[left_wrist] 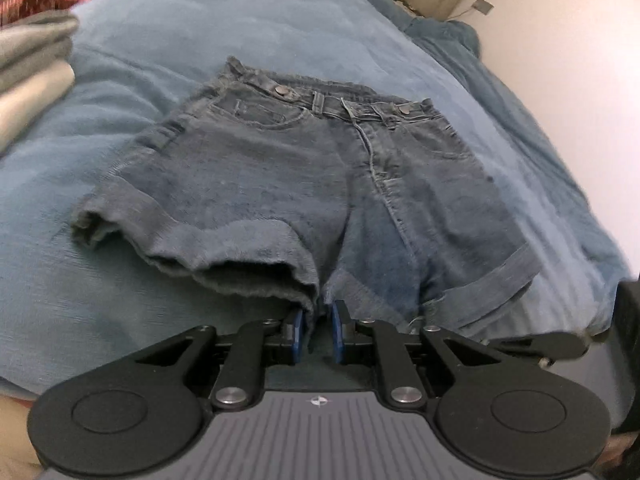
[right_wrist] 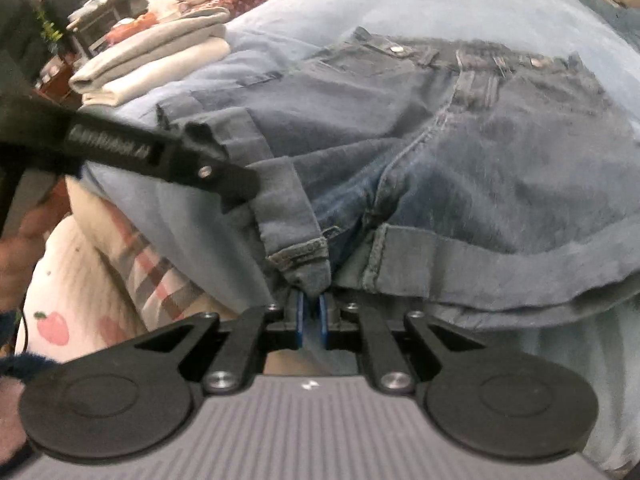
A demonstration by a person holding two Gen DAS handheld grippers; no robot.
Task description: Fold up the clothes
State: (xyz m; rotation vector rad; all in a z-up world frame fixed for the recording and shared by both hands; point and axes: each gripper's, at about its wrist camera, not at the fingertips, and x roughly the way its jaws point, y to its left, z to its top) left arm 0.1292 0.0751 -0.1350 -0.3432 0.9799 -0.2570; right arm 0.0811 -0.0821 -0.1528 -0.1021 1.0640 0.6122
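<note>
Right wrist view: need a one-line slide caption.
Right gripper pinches a cuffed leg hem of denim shorts lying flat on a blue blanket; left gripper alongside.

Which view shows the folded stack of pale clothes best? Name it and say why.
The right wrist view. There the folded stack lies whole on the blue blanket, left of the denim shorts, its separate layers clear. The left wrist view catches only a blurred part cut by the left edge.

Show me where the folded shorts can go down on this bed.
Bare blue blanket lies beyond the denim shorts' waistband and near their left leg hem, beside the folded stack. Crowded: the near edge, where the left tool and right tool grip both hems.
</note>
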